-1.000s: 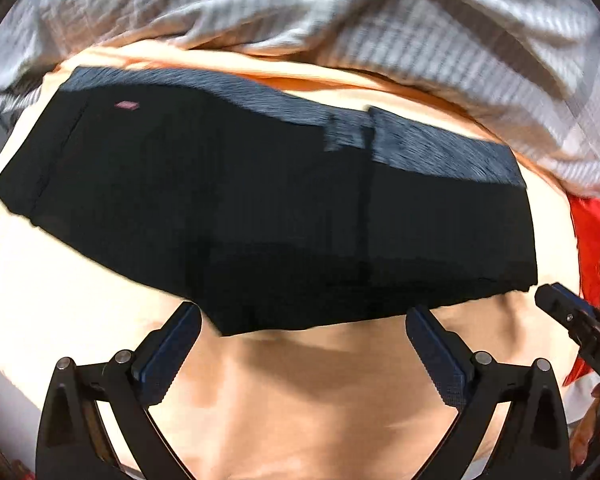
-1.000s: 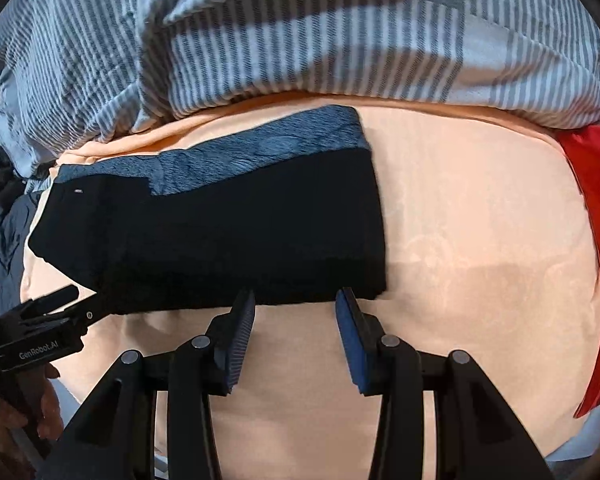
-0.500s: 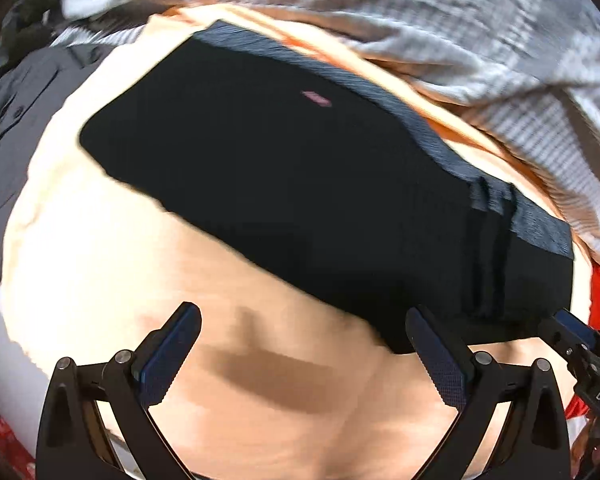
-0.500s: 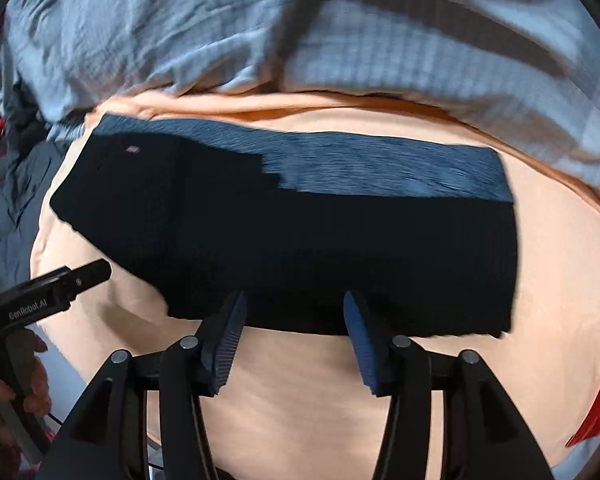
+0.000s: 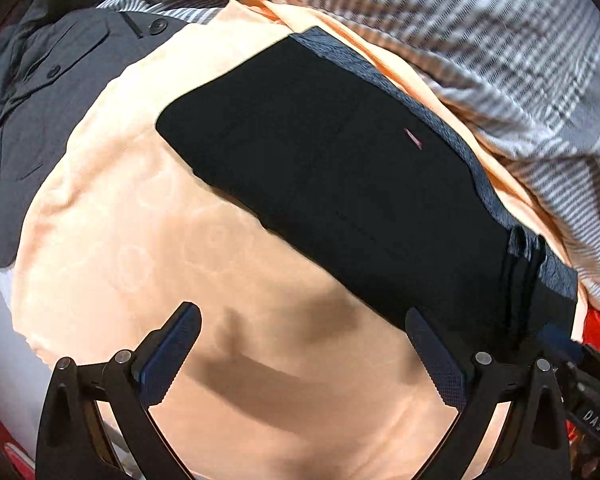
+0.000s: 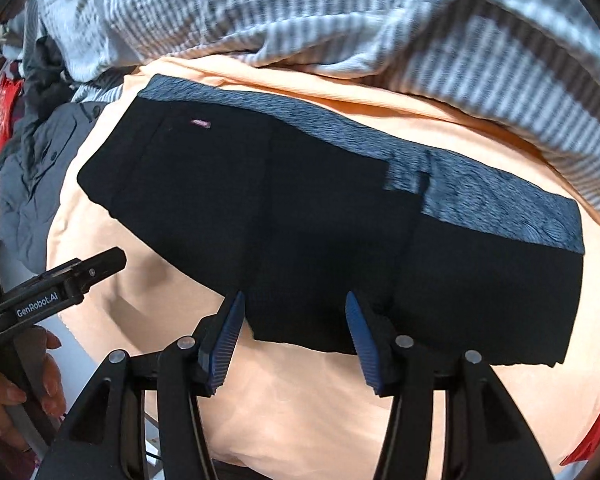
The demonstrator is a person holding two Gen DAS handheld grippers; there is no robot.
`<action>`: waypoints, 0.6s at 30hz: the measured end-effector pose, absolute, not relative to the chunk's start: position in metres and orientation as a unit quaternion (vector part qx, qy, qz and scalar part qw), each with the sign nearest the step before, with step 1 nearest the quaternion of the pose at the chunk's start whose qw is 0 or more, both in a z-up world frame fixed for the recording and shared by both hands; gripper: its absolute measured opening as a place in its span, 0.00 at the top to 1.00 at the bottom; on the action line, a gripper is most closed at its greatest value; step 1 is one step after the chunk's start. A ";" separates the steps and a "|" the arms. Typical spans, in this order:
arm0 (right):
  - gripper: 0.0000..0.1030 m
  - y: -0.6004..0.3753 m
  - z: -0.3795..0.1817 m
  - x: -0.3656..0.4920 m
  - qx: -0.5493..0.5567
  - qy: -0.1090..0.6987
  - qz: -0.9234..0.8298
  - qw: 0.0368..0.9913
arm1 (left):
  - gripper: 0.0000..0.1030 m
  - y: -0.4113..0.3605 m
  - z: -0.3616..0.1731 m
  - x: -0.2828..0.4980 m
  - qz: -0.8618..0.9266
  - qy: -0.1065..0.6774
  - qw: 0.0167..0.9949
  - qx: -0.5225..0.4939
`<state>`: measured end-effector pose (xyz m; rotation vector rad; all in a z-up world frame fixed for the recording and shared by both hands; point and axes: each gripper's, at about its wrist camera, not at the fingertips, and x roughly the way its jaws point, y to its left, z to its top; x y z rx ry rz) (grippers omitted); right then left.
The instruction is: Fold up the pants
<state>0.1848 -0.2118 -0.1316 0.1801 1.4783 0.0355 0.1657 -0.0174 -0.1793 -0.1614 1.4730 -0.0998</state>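
Pants, black knit with a grey textured waistband, lie flat and folded lengthwise on the peach sheet. Left gripper hangs wide apart over bare sheet; right gripper stands apart at the near hem. Next likely calls for pinching an end to fold crosswise.

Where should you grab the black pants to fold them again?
Probably at the left end of the pants, by the near corner. They lie flat in a long band on the peach sheet, so coming in low from the left lets the left hand-held gripper, open over bare sheet, pinch that edge and carry it across.
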 end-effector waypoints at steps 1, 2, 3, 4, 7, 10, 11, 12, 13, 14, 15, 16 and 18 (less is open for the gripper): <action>0.45 -0.208 -0.133 0.186 0.080 0.674 0.018 0.734 | 0.00 -0.013 -0.180 0.167 -0.047 0.670 0.736 -0.086; 0.45 -0.206 -0.133 0.187 0.079 0.674 0.020 0.734 | 0.00 -0.007 -0.182 0.170 -0.047 0.671 0.733 -0.104; 0.45 -0.204 -0.134 0.187 0.079 0.675 0.021 0.734 | 0.00 0.000 -0.183 0.172 -0.046 0.670 0.730 -0.123; 0.45 -0.202 -0.135 0.188 0.078 0.675 0.022 0.733 | 0.00 0.007 -0.184 0.173 -0.042 0.668 0.729 -0.143; 0.45 -0.196 -0.137 0.189 0.081 0.676 0.025 0.732 | 0.00 0.026 -0.186 0.178 -0.027 0.659 0.730 -0.178; 0.45 -0.192 -0.137 0.190 0.078 0.677 0.029 0.731 | 0.00 0.034 -0.187 0.182 -0.022 0.656 0.734 -0.174; 0.45 -0.191 -0.138 0.190 0.077 0.677 0.029 0.731 | 0.00 0.034 -0.189 0.184 -0.024 0.658 0.733 -0.172; 0.45 -0.190 -0.139 0.190 0.076 0.678 0.030 0.731 | 0.00 0.034 -0.191 0.185 -0.029 0.661 0.730 -0.171; 0.45 -0.190 -0.141 0.191 0.076 0.679 0.030 0.729 | 0.00 0.034 -0.193 0.187 -0.031 0.662 0.729 -0.172; 0.45 -0.189 -0.142 0.191 0.076 0.680 0.030 0.729 | 0.00 0.034 -0.195 0.189 -0.029 0.660 0.730 -0.173; 0.45 -0.189 -0.143 0.192 0.076 0.680 0.030 0.728 | 0.00 0.034 -0.197 0.191 -0.026 0.658 0.732 -0.175; 0.45 -0.188 -0.144 0.192 0.076 0.681 0.030 0.728 | 0.00 0.036 -0.198 0.193 -0.028 0.652 0.735 -0.184; 0.45 -0.187 -0.145 0.193 0.073 0.682 0.031 0.727 | 0.00 0.044 -0.203 0.195 -0.027 0.640 0.735 -0.222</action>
